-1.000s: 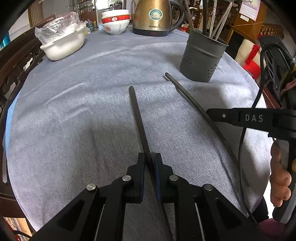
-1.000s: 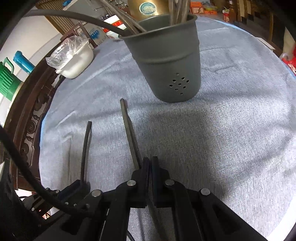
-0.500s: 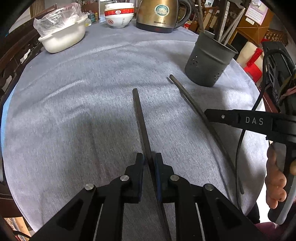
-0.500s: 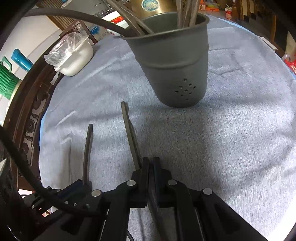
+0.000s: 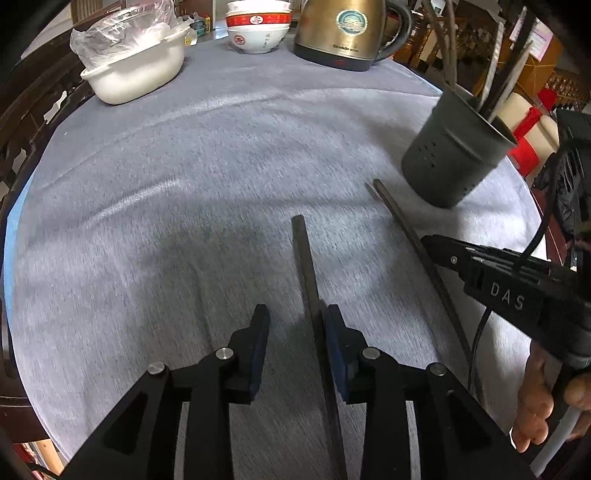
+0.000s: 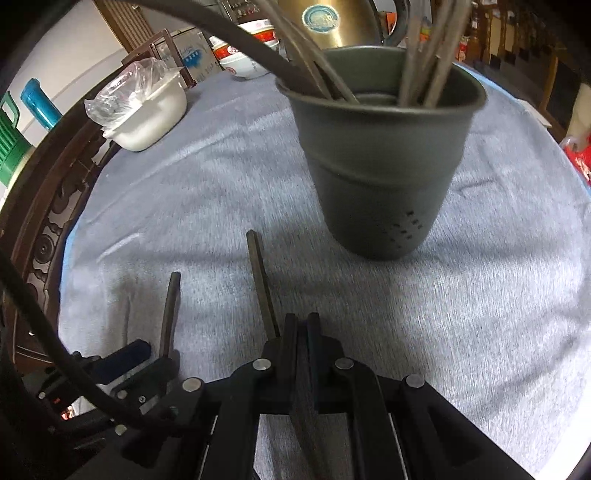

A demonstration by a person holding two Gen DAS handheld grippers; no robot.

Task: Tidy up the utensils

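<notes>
My left gripper has its jaws opening. A dark chopstick runs between them, close against the right pad, and the left pad stands clear of it. My right gripper is shut on a second dark chopstick, whose tip points toward the grey utensil holder just ahead. Several sticks stand in that holder. In the left wrist view the holder is at the right, with the second chopstick and the right gripper below it.
A grey cloth covers the round table. At the back stand a white bowl with a plastic bag, stacked red-and-white bowls and a gold kettle. Dark carved wood borders the left edge. A hand grips the right tool.
The left jaws, shut on their chopstick before, have parted. Both grippers have moved toward the holder, which now looms larger in the right wrist view.
</notes>
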